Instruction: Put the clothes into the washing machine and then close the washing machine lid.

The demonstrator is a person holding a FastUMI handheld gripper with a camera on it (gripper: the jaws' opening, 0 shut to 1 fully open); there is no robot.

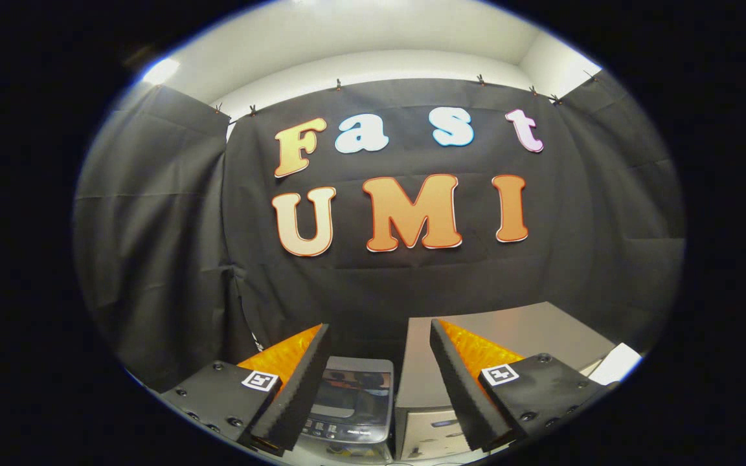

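Gripper view: washing machine (353, 401) low between spread, empty tongs (379, 353).

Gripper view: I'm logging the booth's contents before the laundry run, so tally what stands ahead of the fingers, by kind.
Washing machine, lid shut, between the open gripper fingers: 1
Grey cabinet beside it: 1
White item on the cabinet, unclear: 1
Total: 3

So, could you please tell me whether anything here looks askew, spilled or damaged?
Nothing stands out. The small washing machine stands upright between the fingers of the open, empty claw, its dark lid down. The grey cabinet beside it looks squarely placed, and no spill or damage shows.
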